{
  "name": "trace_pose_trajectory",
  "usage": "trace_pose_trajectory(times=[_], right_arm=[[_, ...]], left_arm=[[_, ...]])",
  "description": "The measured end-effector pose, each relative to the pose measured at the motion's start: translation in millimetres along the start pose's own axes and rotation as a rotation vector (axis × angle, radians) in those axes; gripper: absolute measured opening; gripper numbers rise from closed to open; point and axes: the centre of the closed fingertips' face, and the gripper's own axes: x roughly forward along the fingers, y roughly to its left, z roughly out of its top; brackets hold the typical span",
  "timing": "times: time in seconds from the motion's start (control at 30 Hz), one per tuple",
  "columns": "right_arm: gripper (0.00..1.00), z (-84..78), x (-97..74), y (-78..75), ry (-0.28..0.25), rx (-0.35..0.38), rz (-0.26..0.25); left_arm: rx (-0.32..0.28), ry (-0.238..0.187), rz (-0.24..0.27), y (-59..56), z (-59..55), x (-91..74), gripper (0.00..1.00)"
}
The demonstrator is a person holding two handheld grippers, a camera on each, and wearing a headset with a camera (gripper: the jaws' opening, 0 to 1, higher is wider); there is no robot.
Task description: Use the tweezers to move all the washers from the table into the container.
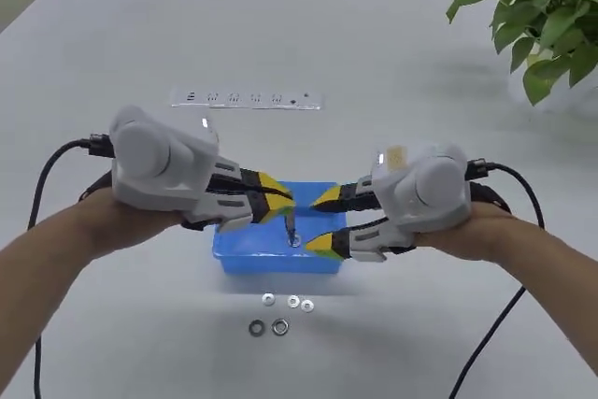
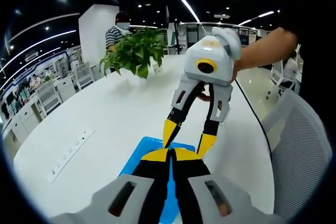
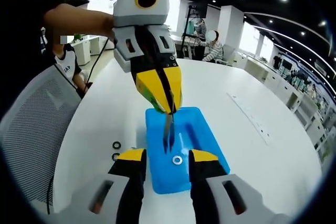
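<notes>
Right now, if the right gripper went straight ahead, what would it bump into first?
Probably the tweezers hanging over the blue container, pinched in the left gripper facing it. Depth is hard to judge, so it might meet that gripper's yellow tips instead.

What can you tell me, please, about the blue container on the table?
The blue container is a shallow, open-topped rectangular tray with rounded corners, plastic by its look, lying flat on the white table. One washer lies on its floor. The tweezers, held in the left tongs, point down into it beside that washer. Five more washers lie on the table just outside one long side.
</notes>
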Motion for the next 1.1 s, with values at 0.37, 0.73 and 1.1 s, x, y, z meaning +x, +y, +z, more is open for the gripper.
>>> trace_pose_trajectory(times=[0.37,0.73,1.1], right_arm=[[0.44,-4.6,-22.7,7.6,-0.008,0.042,-0.048],[0.57,-11.6,-40.3,14.7,-0.021,0.082,-0.105],[0.69,-18.8,-46.6,32.2,-0.028,0.13,-0.119]], left_arm=[[0.022,0.0,-0.011,-8.7,8.7,-6.5,0.05],[0.045,0.01,-0.006,-17.4,13.9,-14.5,0.05],[0.056,0.016,-0.001,-28.3,18.5,-25.4,0.05]])
